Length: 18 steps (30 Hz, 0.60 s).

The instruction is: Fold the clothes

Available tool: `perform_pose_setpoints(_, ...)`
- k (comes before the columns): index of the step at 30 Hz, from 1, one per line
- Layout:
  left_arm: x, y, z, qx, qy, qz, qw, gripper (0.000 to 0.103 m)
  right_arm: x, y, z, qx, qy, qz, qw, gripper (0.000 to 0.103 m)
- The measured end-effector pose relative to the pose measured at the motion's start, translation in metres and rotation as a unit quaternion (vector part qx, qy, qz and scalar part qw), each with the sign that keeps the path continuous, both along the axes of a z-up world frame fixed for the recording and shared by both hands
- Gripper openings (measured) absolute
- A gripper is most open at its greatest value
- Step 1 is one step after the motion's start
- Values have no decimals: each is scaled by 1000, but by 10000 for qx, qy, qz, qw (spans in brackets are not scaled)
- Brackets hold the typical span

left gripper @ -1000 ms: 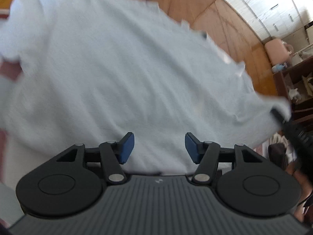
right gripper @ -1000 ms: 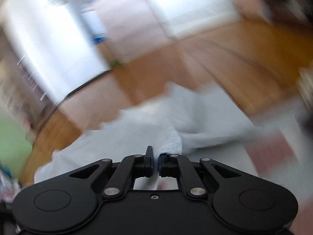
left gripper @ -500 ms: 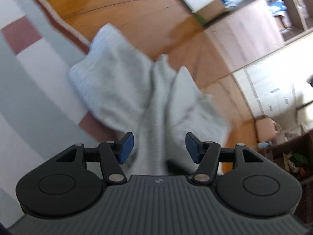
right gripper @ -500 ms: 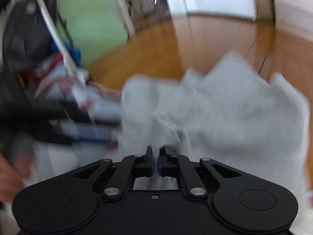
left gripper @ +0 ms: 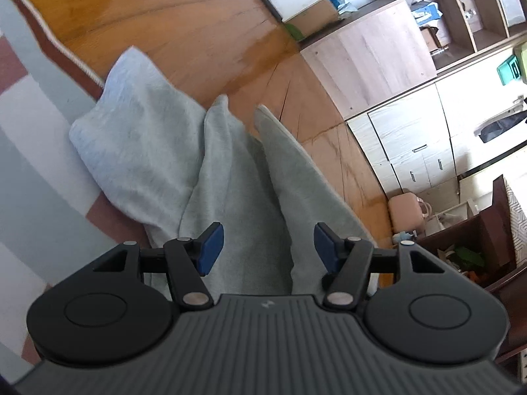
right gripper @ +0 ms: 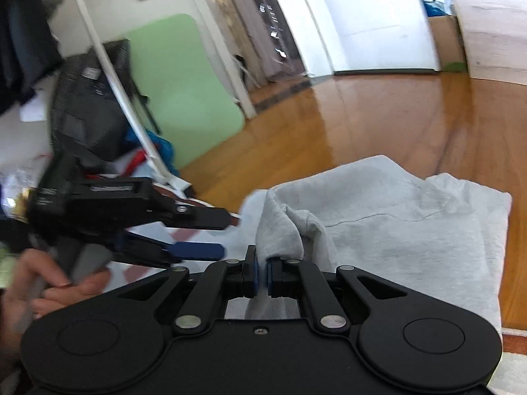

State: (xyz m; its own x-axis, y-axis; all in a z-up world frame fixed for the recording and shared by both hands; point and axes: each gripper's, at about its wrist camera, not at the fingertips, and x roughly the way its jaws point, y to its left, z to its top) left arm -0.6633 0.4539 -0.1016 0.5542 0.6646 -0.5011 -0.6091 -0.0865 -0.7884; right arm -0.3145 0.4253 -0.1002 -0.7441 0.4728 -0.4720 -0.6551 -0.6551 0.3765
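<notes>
The grey garment [left gripper: 171, 151] lies bunched, partly on the striped rug [left gripper: 29, 151] and partly on the wooden floor [left gripper: 184, 33]. In the left wrist view it runs from a folded mass on the rug's edge back under the gripper in long folds.

The left gripper [left gripper: 268, 247] hangs over these folds with its blue-padded fingers [left gripper: 210, 247] spread wide. Cloth lies below the gap, but the pads do not press on it. The right wrist view shows the same gripper [right gripper: 219, 233] from the side, held in a hand [right gripper: 49, 293] at the left edge, its two fingers apart, with their tips just beside the garment's near edge.

The right gripper [right gripper: 261, 275] has its fingers pressed almost together, pinching a raised fold of the garment [right gripper: 395, 223]. The cloth rises in a small peak just above the pads and spreads away to the right, flat and creased, over the floor [right gripper: 362, 121].

Beyond, a green panel [right gripper: 184, 89] leans against the wall, with a white pole [right gripper: 108, 65] slanting across dark clutter to its left. In the left view cupboards [left gripper: 418, 151] and open shelves [left gripper: 461, 13] line the far side of the room.
</notes>
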Motion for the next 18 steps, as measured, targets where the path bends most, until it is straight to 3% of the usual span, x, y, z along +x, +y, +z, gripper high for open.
perform_pose_setpoints(3,1,3,-9,-172,-249,-100,9995,60,-24,1,-15,-317,-481,612,9965,8)
perform_pose_setpoints(5,5,7,-16,-294,-373,-171,9987,60,-42,0,-35,-474,-941,676,9921,8)
perform_pose_setpoints(7,8,7,-18,-401,-210,-209,9988,60,-59,-1,-56,-619,-1400,704,9857,12)
perform_pose_setpoints(10,12,7,-18,-496,107,-270,9983,60,-51,-17,-48,-579,-1155,626,9896,21)
perform_pose_setpoints(13,18,6,-12,-464,459,-394,9971,60,-25,-35,-38,-747,-918,527,9916,22)
perform_pose_setpoints(16,29,5,-8,-509,789,-640,9935,60,11,-58,-29,-699,-1045,176,9919,33)
perform_pose_setpoints(18,41,4,-3,-563,1217,-810,9877,60,34,-76,-26,-537,-1319,-175,9897,39)
